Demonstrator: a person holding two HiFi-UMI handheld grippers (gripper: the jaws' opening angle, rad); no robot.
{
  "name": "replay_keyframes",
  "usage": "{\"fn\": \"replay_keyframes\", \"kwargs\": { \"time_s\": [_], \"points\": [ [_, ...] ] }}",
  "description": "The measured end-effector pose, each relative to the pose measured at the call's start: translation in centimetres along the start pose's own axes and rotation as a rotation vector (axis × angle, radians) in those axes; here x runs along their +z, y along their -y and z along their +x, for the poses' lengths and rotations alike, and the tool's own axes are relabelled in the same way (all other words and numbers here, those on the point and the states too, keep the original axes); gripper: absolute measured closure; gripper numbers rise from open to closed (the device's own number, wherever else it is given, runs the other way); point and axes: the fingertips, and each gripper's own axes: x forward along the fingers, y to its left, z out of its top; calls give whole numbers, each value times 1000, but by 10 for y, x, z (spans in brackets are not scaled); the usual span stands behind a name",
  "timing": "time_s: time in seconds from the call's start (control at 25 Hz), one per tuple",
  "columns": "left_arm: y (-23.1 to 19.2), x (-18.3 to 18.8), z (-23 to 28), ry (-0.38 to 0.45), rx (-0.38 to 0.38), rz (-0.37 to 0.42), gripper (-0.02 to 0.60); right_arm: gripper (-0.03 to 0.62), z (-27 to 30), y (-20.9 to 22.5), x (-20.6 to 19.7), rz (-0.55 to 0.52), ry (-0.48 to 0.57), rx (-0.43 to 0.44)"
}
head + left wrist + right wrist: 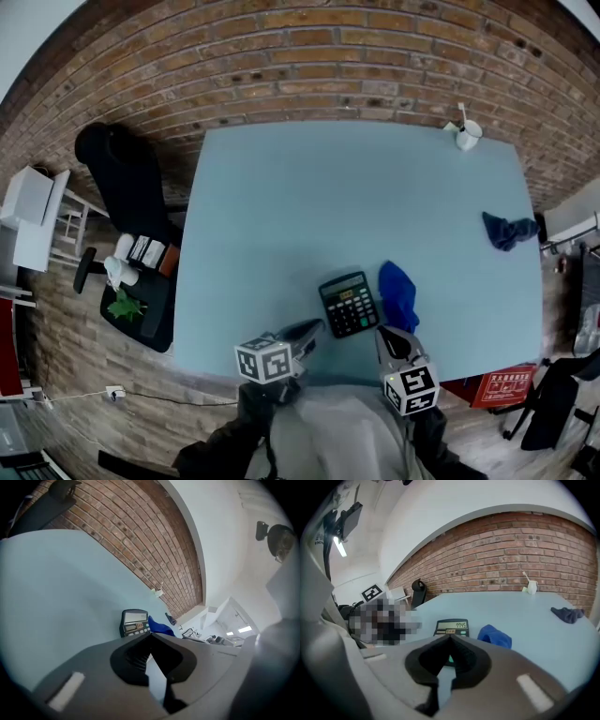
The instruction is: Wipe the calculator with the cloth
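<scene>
A black calculator [349, 304] lies flat near the front edge of the light blue table [309, 206]; it also shows as the calculator [135, 622] and the calculator [452, 627]. A crumpled blue cloth [399, 294] rests just to its right, touching its edge; the same cloth [494, 636] and cloth [160, 626] appear in both gripper views. My left gripper [313, 330] hovers at the table's front edge, left of the calculator, shut and empty. My right gripper [391, 339] is shut and empty just in front of the cloth. The left gripper [150, 636] and right gripper [450, 638] tips meet.
A dark blue rag [509, 230] lies at the table's right edge. A small white cup [468, 134] stands in the far right corner. A black office chair [127, 187] with items on a side shelf sits left of the table. A brick wall [356, 56] runs behind.
</scene>
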Motion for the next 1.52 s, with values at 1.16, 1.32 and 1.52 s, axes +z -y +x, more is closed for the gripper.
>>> {"fn": "replay_keyframes", "kwargs": {
  "time_s": [1.16,1.32,1.52],
  "points": [
    [-17,14,90,-23,-35,7,261,514,85,96,-29,96,-69,-83],
    [-15,28,82,131,-198,-224,418,525,78,95,-28,198,-56,-22],
    [-11,30,80,102,-240,-154,442,525,71,89,-24,362,-20,129]
  ]
}}
